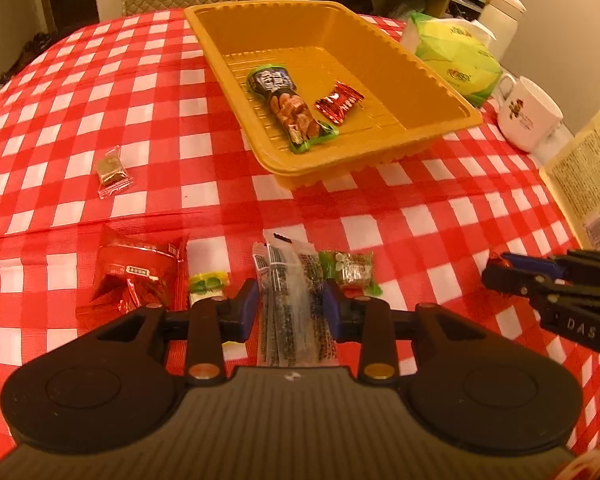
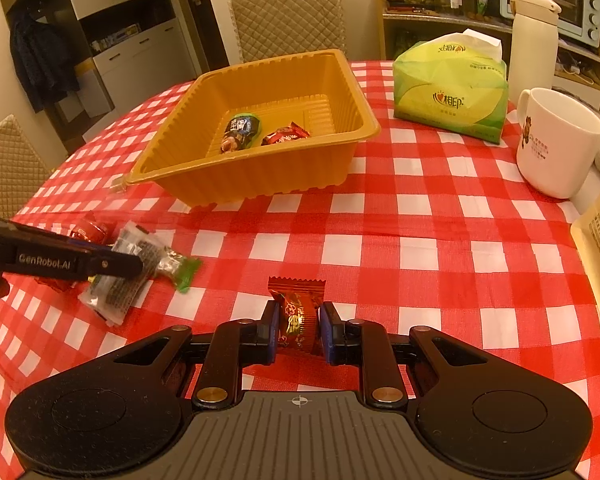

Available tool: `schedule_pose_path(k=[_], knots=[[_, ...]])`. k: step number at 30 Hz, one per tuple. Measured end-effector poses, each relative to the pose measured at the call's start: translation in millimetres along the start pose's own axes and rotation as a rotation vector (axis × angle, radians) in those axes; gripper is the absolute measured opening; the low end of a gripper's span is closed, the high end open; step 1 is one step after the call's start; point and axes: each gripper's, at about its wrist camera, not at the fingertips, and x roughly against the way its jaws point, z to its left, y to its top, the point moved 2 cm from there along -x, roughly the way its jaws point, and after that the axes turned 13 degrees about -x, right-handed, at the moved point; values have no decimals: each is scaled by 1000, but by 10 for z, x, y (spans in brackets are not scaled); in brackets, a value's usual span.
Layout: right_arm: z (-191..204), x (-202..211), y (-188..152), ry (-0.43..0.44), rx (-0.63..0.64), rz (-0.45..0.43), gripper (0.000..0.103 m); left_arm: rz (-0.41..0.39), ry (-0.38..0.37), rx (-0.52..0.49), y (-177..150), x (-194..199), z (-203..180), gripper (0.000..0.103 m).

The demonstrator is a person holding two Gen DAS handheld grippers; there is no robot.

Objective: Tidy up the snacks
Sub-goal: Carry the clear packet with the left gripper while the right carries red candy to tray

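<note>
Red-and-white checked tablecloth (image 2: 420, 216) across the whole table, and at its far middle sits the ribbed orange plastic tray (image 2: 260, 176), the place the snacks are headed, I'd say. Two are already in: a long dark nut bar with a green end (image 1: 290, 108) and a small red foil sweet (image 1: 339, 102) beside it. So the job looks barely started.

Still out on the cloth: a crumpled red foil pouch (image 1: 134, 276) at near left, a clear printed packet (image 1: 292, 300), a green-ended candy (image 1: 350, 270) touching it, a little yellow-green packet (image 1: 208, 284), and a small clear-wrapped brown cube (image 1: 112, 170) lying well apart.

Both hands busy! The left gripper (image 1: 289, 306) has its blue pads either side of the clear printed packet, seemingly clamped on it, low at the cloth. The right gripper (image 2: 299, 330) is clenched on a red-and-gold wrapped candy (image 2: 298, 320), held just off the cloth.

Round the edges: green tissue pack (image 2: 452, 92), white mug (image 2: 556, 148), cream flask (image 2: 534, 44), all off to the right. Nothing stands between either gripper and the tray; only its raised near wall needs clearing.
</note>
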Motion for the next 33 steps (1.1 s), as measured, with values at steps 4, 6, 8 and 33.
schedule_pose_path(k=[4,6,8,33], knots=[[6,7,-17,-2,-5,0,22,32,-22,-24,-66,-35,-65,36],[4,14,-22,-3,-7,-2,22,30,-14,-38,-85,-37,-95,37],[2,14,-24,-6,-7,0,22,30,-6,-51,-84,-47,-115,37],[96,168,19,34,3,-17,22,-54,-16,-64,-85,481,-46,33]])
